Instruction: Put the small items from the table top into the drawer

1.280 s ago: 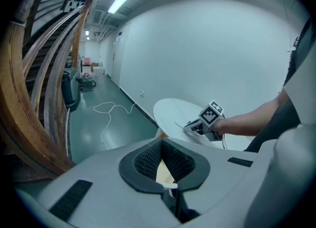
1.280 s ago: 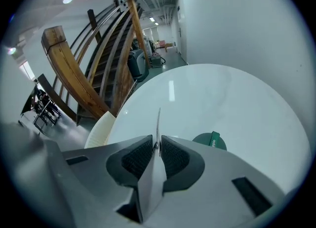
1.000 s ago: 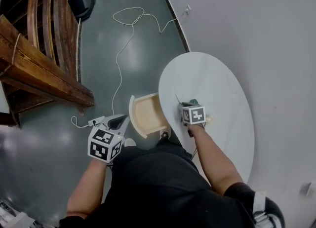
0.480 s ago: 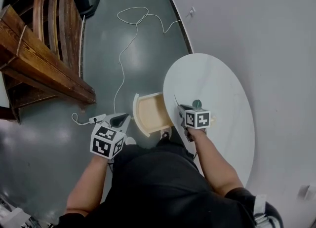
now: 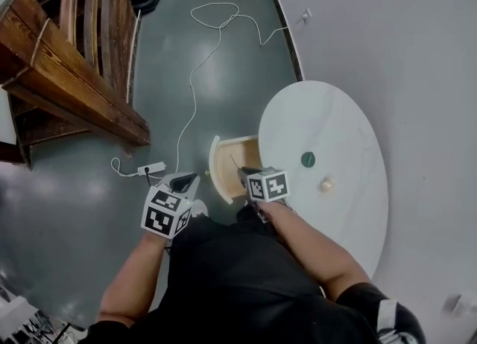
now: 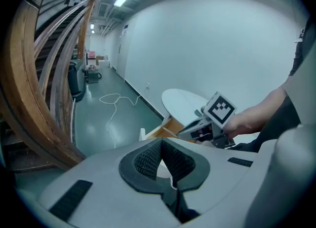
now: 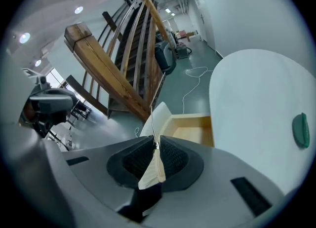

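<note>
Care is what this step needs. Your right gripper [image 7: 155, 153] is pinched on a thin cream-coloured strip with a fine wire tip [image 7: 153, 169]. It hangs right over the open light wooden drawer [image 5: 238, 153] in the middle of the head view. I think you should go lower, get the strip inside the drawer walls, and only then let the jaws part. The strip looks thin and light, so it may stick to a pad or flutter out; a small shake could help. Your left gripper [image 6: 165, 165], at the lower left, has its jaws together with nothing in them. Hold it clear of the drawer.

Two small things lie on the white oval table top [image 5: 335, 123], right of the drawer: a dark green round disc [image 5: 308, 159] and a small pale tan lump [image 5: 326, 183]. They sit near each other but apart. The grey-green floor [image 5: 246, 74] is shiny. A white cable [image 5: 194, 93] snakes across it at the top. Brown wooden beams [image 5: 71, 82] fill the upper left. A plain white wall [image 5: 417, 45] fills the right.
</note>
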Available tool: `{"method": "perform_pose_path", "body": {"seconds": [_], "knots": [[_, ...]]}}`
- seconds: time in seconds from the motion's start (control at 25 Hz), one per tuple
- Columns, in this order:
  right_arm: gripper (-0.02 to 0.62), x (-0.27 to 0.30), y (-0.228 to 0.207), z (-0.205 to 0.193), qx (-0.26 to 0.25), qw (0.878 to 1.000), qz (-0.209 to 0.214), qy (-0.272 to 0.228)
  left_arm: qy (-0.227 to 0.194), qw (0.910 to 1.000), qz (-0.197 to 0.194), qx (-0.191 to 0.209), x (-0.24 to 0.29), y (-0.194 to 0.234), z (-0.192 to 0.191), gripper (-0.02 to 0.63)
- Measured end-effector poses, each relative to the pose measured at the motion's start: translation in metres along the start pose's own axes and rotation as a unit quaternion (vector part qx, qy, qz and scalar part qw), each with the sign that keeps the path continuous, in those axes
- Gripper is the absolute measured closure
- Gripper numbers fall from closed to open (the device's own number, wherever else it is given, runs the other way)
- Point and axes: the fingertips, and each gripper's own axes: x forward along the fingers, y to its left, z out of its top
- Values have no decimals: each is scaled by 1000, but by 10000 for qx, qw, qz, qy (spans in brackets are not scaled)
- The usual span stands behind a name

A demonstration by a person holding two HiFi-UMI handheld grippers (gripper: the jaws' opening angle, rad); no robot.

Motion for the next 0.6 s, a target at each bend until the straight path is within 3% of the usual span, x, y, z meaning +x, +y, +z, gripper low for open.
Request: {"method": "perform_pose_path", "body": {"seconds": [0.48,0.6], "knots": [[555,101,-39,-27,371,9936,-697,806,89,9982,379,-448,-10,20,-24,592],[555,119,-46,-31,493,9920,-714,920,207,9977,565,-304,-15,22,-30,592]]}}
